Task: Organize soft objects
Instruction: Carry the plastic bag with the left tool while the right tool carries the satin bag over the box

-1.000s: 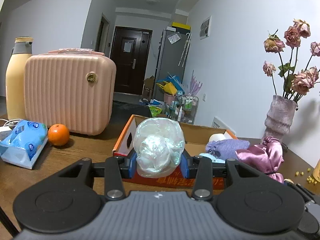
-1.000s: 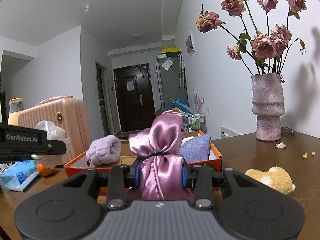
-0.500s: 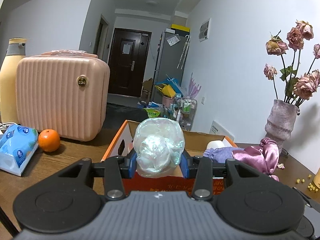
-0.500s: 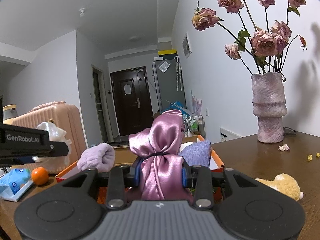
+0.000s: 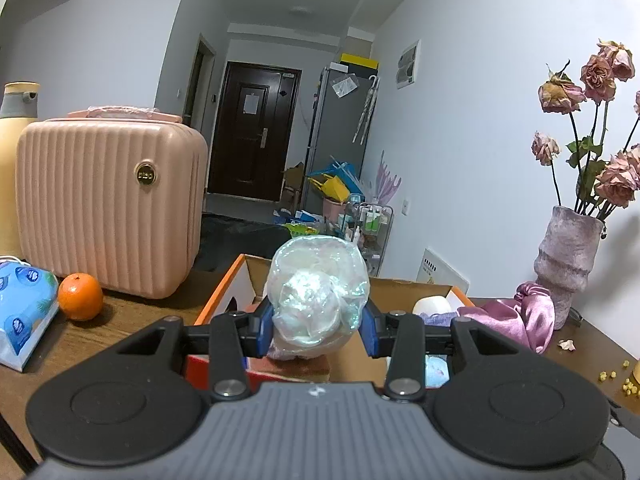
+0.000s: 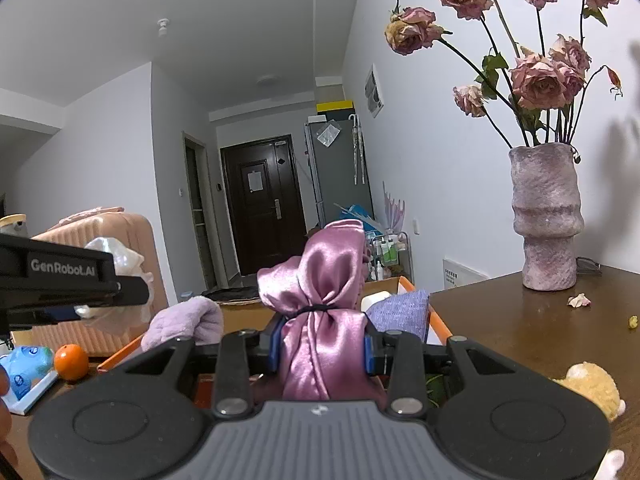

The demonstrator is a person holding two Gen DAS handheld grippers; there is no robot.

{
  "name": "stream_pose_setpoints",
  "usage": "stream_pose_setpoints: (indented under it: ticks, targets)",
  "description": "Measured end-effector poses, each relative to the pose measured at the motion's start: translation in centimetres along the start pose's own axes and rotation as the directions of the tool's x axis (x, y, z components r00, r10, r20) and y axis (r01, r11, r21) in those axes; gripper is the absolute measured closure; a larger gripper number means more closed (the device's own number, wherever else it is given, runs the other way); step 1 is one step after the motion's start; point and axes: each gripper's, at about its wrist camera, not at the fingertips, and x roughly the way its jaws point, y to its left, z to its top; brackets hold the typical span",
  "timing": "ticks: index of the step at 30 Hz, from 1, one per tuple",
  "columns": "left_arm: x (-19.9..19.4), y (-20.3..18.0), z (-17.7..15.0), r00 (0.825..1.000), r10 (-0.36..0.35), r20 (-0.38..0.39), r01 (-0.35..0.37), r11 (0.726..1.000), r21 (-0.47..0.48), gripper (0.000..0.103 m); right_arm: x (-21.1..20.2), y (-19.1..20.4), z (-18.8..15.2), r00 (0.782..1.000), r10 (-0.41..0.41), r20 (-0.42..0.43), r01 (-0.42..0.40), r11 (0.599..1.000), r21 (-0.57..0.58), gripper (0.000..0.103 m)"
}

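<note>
My left gripper (image 5: 318, 332) is shut on a crumpled iridescent plastic bundle (image 5: 318, 288), held over the near edge of an open orange cardboard box (image 5: 222, 300). My right gripper (image 6: 322, 350) is shut on a pink satin pouch (image 6: 324, 280) tied with a dark band, also just in front of the box (image 6: 440, 326). That pouch (image 5: 520, 316) shows at the right in the left wrist view. A fluffy lilac piece (image 6: 188, 320), a purple knit cloth (image 6: 400, 312) and a white item (image 5: 434, 305) lie in the box.
A pink ribbed suitcase (image 5: 108, 200), an orange (image 5: 80, 296), a blue tissue pack (image 5: 24, 312) and a yellow bottle (image 5: 12, 120) stand left of the box. A vase of dried roses (image 6: 546, 220) stands at the far right, and a yellow plush toy (image 6: 592, 388) lies near the right gripper.
Both grippers have moved forward, closer to the box, each still holding its item. The suitcase and orange have slid left in the left wrist view.
</note>
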Motion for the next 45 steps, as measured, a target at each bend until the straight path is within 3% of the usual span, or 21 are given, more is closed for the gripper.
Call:
stream_pose_setpoints:
  ticks: [22, 45]
  targets:
    - [4.3, -1.4, 0.9, 1.000, -0.013, 0.011, 0.012, 1.000, 0.022, 0.061, 4.6, -0.4, 0.7, 1.000, -0.006, 0.007, 0.006, 1.000, 0.007, 0.068]
    - [9.5, -2.6, 1.1, 1.000, 0.030, 0.010, -0.030, 0.997, 0.067, 0.061, 9.8, 0.1, 0.9, 0.999, -0.020, -0.026, 0.020, 0.999, -0.036, 0.068]
